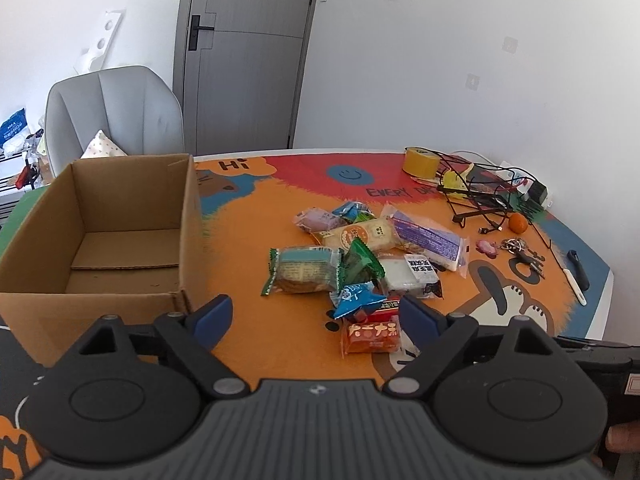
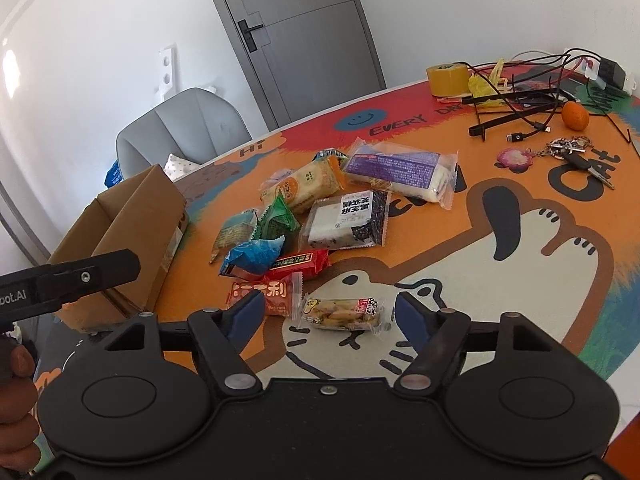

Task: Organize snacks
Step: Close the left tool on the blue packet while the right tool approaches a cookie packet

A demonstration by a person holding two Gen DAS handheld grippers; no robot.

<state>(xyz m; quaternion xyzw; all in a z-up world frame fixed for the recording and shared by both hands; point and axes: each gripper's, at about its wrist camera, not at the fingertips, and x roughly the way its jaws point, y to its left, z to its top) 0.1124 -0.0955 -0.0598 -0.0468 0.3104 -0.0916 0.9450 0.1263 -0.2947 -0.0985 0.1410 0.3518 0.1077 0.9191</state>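
A pile of wrapped snacks point(image 1: 360, 256) lies mid-table on the cartoon tablecloth; it also shows in the right wrist view point(image 2: 320, 208). An open, empty cardboard box point(image 1: 100, 232) stands at the left, seen too in the right wrist view point(image 2: 120, 236). My left gripper point(image 1: 316, 316) is open and empty, hovering in front of the pile, near an orange packet point(image 1: 372, 338). My right gripper point(image 2: 330, 316) is open, its fingers either side of a clear packet of biscuits point(image 2: 344, 312), above the table.
A yellow tape roll point(image 1: 420, 162), tangled black cables point(image 1: 484, 192), a tangerine point(image 1: 519, 223), keys point(image 1: 524, 250) and a knife point(image 1: 576, 276) lie at the far right. A grey chair point(image 1: 116, 112) stands behind the box. The table edge point(image 1: 600, 300) runs along the right.
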